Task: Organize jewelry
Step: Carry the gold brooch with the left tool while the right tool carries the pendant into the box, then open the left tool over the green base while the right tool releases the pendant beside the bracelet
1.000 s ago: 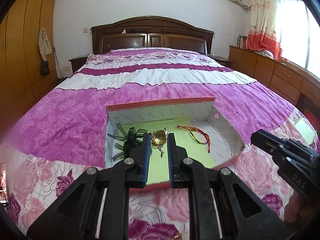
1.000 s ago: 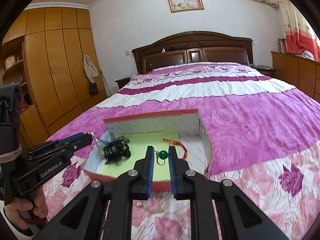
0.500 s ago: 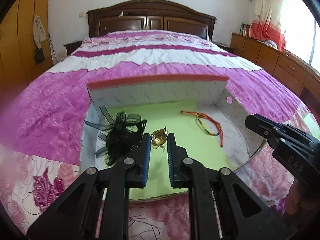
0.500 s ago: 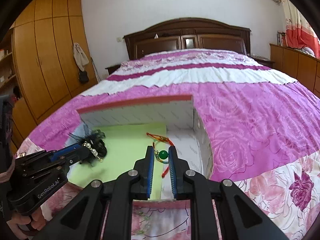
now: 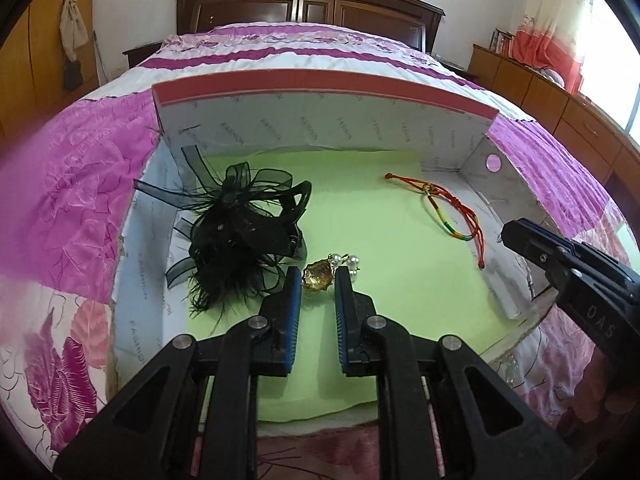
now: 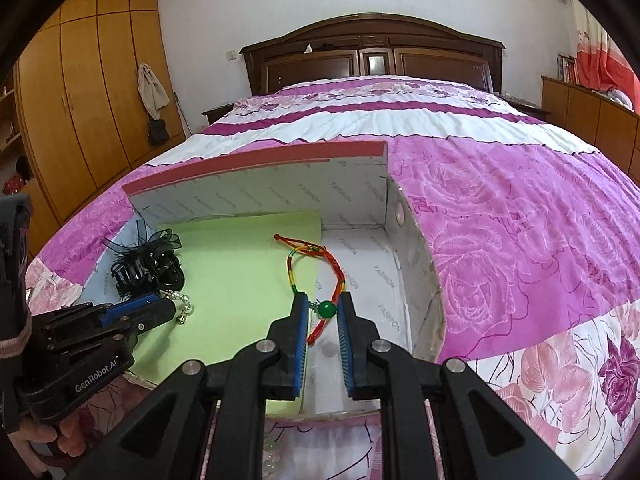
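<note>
Shallow white box (image 5: 328,128), red-rimmed, on the pink floral bedspread (image 5: 72,200); green liner sheet (image 5: 360,216) inside. Contents, left to right: black feathered hair clip (image 5: 236,232) at 9 o'clock; gold brooch with pearls (image 5: 318,276), pinched between the narrow fingers of the left gripper (image 5: 317,280); red braided cord bracelet (image 5: 452,212) at 2 o'clock; green bead pendant (image 6: 328,308), clamped in the narrow right gripper (image 6: 323,305), over the cord's lower end.
</note>
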The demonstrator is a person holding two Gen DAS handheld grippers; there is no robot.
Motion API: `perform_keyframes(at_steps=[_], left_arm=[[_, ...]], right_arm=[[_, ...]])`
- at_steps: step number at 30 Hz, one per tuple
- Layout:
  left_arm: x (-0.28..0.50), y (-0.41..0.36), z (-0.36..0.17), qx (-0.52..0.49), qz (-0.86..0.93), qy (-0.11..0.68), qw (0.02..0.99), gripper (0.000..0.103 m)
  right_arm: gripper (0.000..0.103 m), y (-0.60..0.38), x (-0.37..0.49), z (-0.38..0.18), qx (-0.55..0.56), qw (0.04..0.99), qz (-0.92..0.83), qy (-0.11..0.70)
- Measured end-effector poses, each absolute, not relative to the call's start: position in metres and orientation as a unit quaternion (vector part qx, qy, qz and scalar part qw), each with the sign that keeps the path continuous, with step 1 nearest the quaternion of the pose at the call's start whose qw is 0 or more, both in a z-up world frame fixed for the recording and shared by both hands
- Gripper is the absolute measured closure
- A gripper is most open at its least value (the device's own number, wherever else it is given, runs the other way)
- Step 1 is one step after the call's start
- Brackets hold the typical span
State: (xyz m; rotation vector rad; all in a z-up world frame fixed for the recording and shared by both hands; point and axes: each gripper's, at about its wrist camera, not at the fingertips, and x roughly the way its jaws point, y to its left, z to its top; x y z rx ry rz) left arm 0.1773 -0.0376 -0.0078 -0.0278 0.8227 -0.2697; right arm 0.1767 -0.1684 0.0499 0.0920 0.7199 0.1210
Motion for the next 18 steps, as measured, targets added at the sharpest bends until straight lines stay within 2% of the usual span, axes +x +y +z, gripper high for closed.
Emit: perform_keyframes(at_steps=[6,8,11,18], left_arm=[[0.175,-0.039,-0.008,-0.012,-0.129,0.397,0.909,0.092],[0.175,-0.039,-0.007,-0.013,-0.128,0.396,0.909,0.084],[0.172,-0.038,-0.005,-0.016,-0.128,0.392,0.911,0.074],[0.163,-0.032,0.009,-0.027,-0.135,0.384,0.913,0.071]], right_arm=[[0.085,-0.168,0.177,0.050,0.048,0.934,0.057,0.349],[0.077,-0.169,0.176,0.051,0.048,0.935,0.057,0.347],[0.073,-0.170,0.174,0.053,0.055,0.936,0.063,0.341],[0.072,-0.175,0.161,0.071,0.074,0.942,0.070,0.320]])
